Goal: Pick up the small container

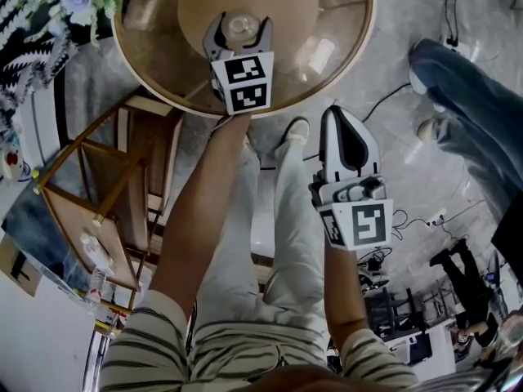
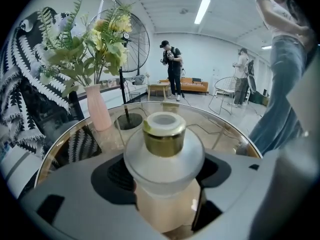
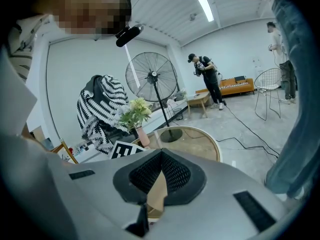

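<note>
The small container (image 1: 240, 29) is a frosted glass jar with a gold collar and white top (image 2: 164, 154). It stands on the round glass table (image 1: 343, 31), near its middle. My left gripper (image 1: 239, 24) reaches over the table's near rim, and its black pads (image 2: 116, 173) press on the jar's wide body from both sides. The jar's base is hidden behind the jaws. My right gripper (image 1: 337, 114) hangs off the table over the floor on the right. Its jaws meet at their tips, with nothing between them (image 3: 160, 154).
A pink vase of flowers (image 2: 97, 115) stands at the table's far left edge. A wooden frame (image 1: 106, 186) sits to the table's left. A person in jeans (image 1: 466, 113) stands at the right. Cables cross the floor. A standing fan (image 3: 151, 76) and other people (image 2: 173, 66) are beyond.
</note>
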{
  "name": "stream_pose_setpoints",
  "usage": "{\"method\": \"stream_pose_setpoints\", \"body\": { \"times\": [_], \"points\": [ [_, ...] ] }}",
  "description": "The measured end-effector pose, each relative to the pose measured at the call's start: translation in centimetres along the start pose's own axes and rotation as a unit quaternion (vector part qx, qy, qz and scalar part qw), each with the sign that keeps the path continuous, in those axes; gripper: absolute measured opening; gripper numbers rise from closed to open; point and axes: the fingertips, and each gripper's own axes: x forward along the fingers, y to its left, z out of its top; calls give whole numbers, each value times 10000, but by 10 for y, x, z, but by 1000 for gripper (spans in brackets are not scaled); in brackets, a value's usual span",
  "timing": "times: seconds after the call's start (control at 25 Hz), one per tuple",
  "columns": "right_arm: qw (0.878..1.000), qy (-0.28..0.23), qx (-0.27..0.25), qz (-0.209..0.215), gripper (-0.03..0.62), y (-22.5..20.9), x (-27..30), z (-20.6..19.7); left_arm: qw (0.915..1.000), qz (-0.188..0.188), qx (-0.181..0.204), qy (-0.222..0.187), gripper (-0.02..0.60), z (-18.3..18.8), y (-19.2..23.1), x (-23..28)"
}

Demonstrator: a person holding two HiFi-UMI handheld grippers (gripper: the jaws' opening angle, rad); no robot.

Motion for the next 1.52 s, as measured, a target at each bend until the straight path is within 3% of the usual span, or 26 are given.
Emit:
{"method": "stream_pose_setpoints", "body": {
  "times": [0.64, 1.52],
  "points": [
    [9987, -396, -305, 61, 0, 37, -30, 73, 9988, -82, -311, -366, 327, 75, 6, -90],
    [9937, -873, -695, 34, -6, 116, -128, 223, 9932, -313, -303, -1075, 327, 233, 10, -318]
  ]
}}
